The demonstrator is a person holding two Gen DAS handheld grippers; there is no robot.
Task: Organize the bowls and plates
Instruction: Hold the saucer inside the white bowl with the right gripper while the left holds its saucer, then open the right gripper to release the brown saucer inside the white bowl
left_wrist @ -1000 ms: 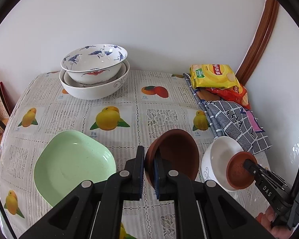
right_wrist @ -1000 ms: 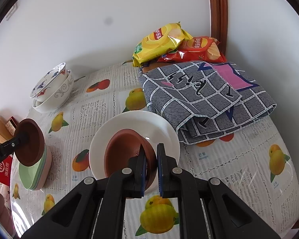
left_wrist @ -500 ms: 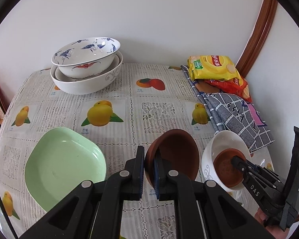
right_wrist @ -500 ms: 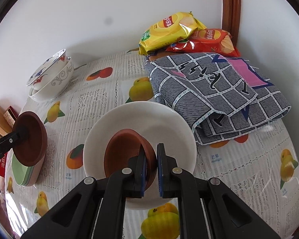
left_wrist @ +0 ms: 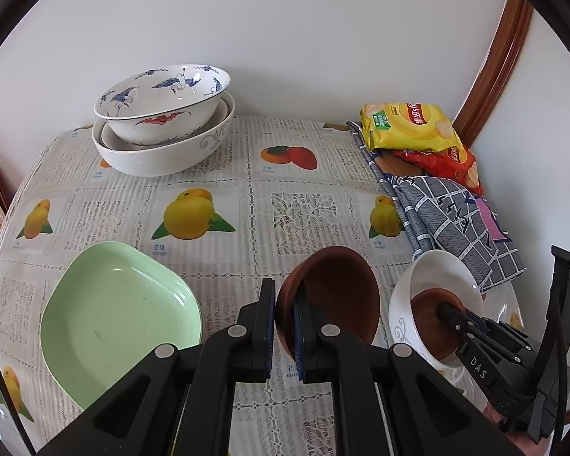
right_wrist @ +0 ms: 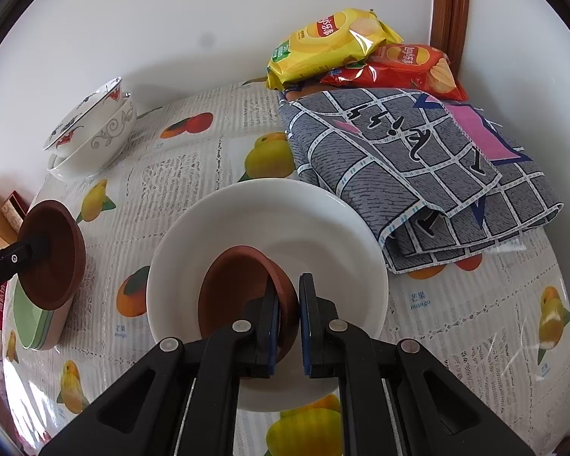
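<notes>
My left gripper is shut on the rim of a brown bowl and holds it tilted above the table, right of a green plate. My right gripper is shut on the rim of a second brown bowl, which sits low inside a white bowl. In the left wrist view the white bowl with that brown bowl is at the right. In the right wrist view the left gripper's brown bowl hangs over the green plate.
Stacked white patterned bowls stand at the back left. A grey checked cloth and yellow and red chip bags lie at the back right by the wall. Boxes sit past the left table edge.
My right gripper has lowered its brown bowl down into the white bowl. My left gripper with its brown bowl has stayed almost in place.
</notes>
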